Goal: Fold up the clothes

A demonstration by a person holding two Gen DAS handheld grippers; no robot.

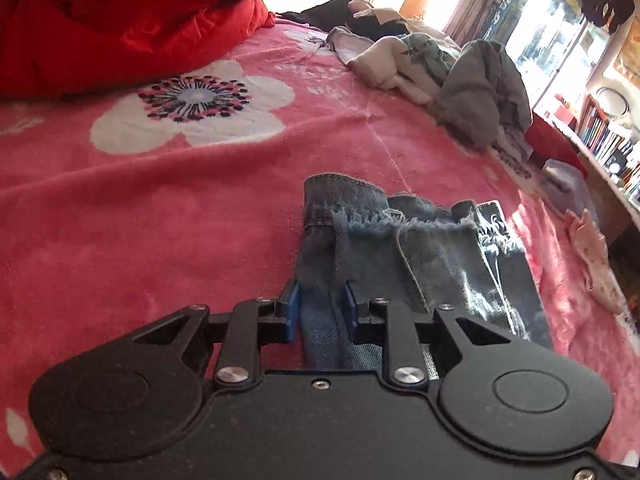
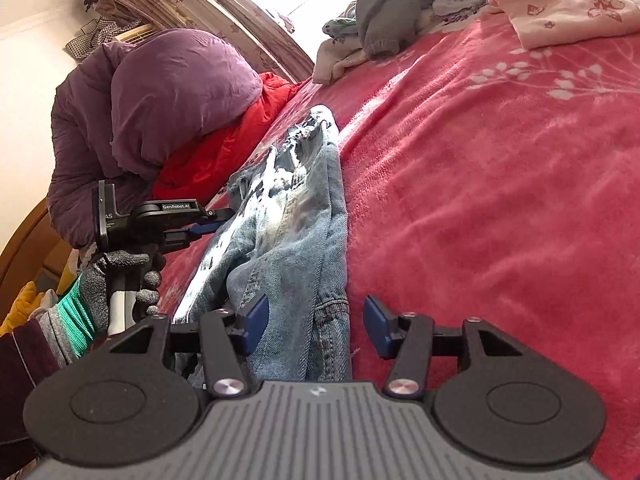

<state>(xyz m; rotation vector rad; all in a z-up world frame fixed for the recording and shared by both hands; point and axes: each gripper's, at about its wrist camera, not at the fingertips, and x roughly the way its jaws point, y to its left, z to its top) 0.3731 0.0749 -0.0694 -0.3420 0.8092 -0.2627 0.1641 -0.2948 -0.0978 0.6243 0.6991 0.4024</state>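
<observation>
A pair of faded, frayed blue jeans [image 1: 424,252] lies bunched lengthwise on the pink flowered blanket [image 1: 160,200]. My left gripper [image 1: 320,308] is shut on a fold of the denim, which is pinched between its blue pads. In the right wrist view the jeans [image 2: 296,208] run away from me, and the left gripper [image 2: 218,220], held by a gloved hand [image 2: 120,276], grips their left edge. My right gripper [image 2: 316,324] stands open over the near end of the jeans. Denim lies between its pads, and the right pad is clear of it.
A red quilt [image 1: 120,28] and a purple padded jacket [image 2: 160,112] are piled along one side of the bed. A heap of grey and white clothes [image 1: 460,80] sits at the far end. A pale printed garment [image 2: 572,12] lies nearby. Bookshelves [image 1: 608,140] stand beyond the bed's edge.
</observation>
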